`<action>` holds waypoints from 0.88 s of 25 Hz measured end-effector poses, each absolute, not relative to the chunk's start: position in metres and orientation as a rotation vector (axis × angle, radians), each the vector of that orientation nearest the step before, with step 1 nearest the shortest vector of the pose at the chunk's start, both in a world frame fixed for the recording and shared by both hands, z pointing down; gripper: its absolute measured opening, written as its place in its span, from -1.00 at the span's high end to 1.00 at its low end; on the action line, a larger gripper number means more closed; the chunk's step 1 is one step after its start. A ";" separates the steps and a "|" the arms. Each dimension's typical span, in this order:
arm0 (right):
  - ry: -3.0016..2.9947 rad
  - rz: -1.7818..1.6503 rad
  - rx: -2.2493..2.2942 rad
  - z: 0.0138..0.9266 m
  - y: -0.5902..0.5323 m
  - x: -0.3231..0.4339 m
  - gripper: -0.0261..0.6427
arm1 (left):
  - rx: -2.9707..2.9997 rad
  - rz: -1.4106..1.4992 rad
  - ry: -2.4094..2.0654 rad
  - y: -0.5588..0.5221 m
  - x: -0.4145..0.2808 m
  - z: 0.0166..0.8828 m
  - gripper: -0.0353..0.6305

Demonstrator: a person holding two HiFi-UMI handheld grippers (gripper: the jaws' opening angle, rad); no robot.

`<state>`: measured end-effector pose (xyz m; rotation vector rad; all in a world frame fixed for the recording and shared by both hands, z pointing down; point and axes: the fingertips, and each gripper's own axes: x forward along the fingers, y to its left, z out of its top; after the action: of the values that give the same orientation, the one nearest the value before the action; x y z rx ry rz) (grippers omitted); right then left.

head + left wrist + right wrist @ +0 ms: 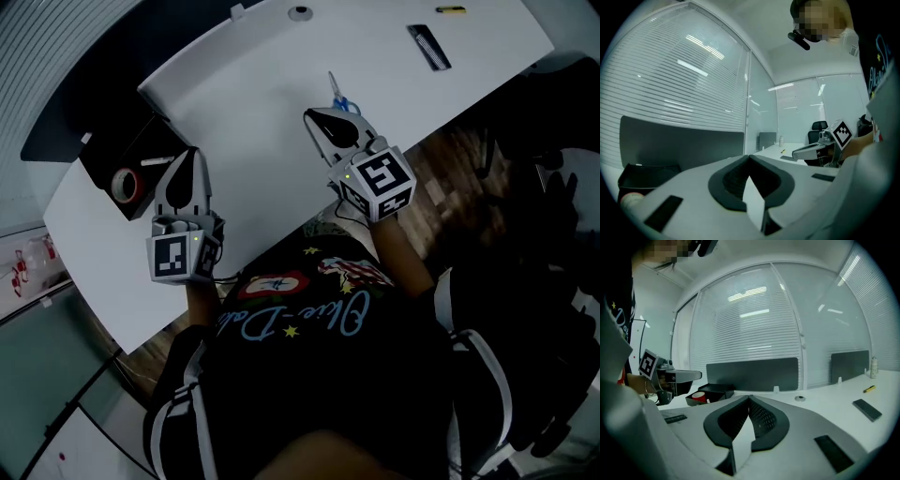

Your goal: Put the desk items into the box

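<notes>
Smooth white desk under the fingers, faintly sheened. Pale matt plastic on left gripper and right gripper, with black ribbed pads. Matt black box and glossy red tape beside the left fingers. Blue plastic scissors handles by the right fingers. Wood-grain floor.

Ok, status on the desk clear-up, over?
Both empty: left tongs shut, right tongs shut. In box: tape. On desk: scissors, pen. Nothing blocking scissors.

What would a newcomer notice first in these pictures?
Two shut, empty grippers over a white desk catch the eye. The left gripper is beside a black box with a red tape roll inside; the right gripper is by blue-handled scissors at mid-desk.
</notes>
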<state>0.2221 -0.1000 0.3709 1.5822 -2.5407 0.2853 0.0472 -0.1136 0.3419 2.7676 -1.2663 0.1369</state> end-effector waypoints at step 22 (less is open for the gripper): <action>-2.371 0.361 1.708 0.418 -0.082 0.351 0.94 | 2.832 0.213 -1.223 -0.103 0.153 0.344 0.90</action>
<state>0.3507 -0.0818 0.4180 1.7084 -2.3709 0.3609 0.1525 -0.1033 0.3441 2.8316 -1.2231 0.2126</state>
